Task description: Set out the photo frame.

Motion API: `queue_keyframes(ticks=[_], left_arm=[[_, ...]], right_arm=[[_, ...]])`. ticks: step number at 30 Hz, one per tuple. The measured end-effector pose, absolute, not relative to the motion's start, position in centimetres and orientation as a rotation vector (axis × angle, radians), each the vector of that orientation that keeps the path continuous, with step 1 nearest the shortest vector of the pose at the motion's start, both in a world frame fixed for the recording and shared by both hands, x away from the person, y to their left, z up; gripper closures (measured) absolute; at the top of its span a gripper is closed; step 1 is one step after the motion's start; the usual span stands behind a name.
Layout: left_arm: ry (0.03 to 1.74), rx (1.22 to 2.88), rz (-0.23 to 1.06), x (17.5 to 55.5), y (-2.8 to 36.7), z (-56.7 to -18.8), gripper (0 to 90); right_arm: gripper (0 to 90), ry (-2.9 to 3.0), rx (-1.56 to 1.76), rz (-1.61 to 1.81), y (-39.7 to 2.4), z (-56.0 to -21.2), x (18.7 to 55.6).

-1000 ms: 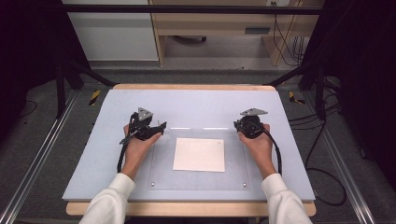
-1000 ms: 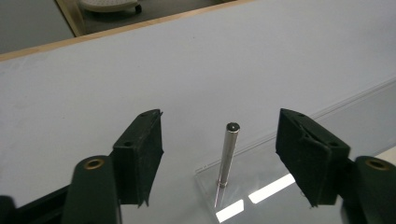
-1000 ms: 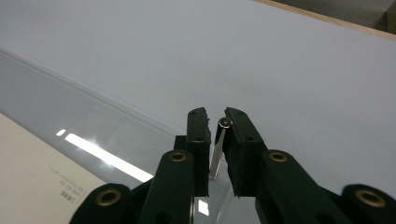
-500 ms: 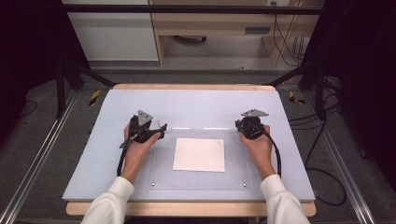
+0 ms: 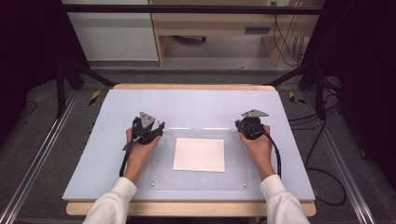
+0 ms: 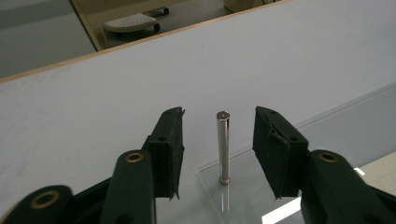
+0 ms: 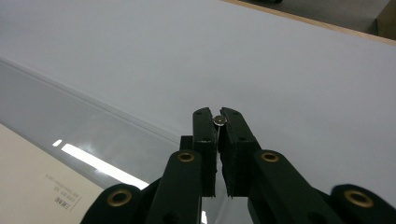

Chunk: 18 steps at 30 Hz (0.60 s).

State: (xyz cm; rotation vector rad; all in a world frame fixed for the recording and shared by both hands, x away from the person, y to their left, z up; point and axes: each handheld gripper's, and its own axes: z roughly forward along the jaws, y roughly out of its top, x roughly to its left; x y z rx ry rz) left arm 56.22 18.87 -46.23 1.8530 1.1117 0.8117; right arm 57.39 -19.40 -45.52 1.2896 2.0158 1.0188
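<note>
- The table (image 5: 196, 100), covered in pale blue-grey, is carrying a clear plate (image 5: 198, 179) on its near half.
- A white sheet (image 5: 199, 154) is lying at the middle of that plate.
- The left gripper (image 5: 156, 130) is sitting at ten o'clock from the sheet, over the plate's far left corner. Its jaws have just been closing, yet they are standing apart on either side of an upright metal pin (image 6: 223, 147), with a gap on each side.
- The right gripper (image 5: 243, 126) is sitting at two o'clock from the sheet, over the far right corner. Its jaws are clamping a second pin (image 7: 219, 121), whose round top is showing between the pads.
</note>
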Motion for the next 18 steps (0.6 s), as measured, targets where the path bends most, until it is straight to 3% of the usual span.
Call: queue_keyframes(ticks=[3, 6, 11, 18], left_arm=[[1.116, 1.852, 0.799, 56.28, 18.83, -46.24, 58.0], [1.117, 1.842, 0.793, 56.33, 18.66, -46.18, 69.9], [1.139, 1.849, 0.780, 56.46, 18.65, -45.90, 81.8], [1.176, 1.844, 0.728, 56.76, 18.75, -45.58, 84.5]], right_arm=[[85.2, 2.017, 1.291, 1.017, -19.39, -45.51, 57.40], [85.2, 2.017, 1.292, 1.016, -19.39, -45.50, 57.42], [85.2, 2.021, 1.293, 1.014, -19.40, -45.46, 57.46], [85.5, 2.036, 1.307, 0.997, -19.32, -45.24, 57.66]])
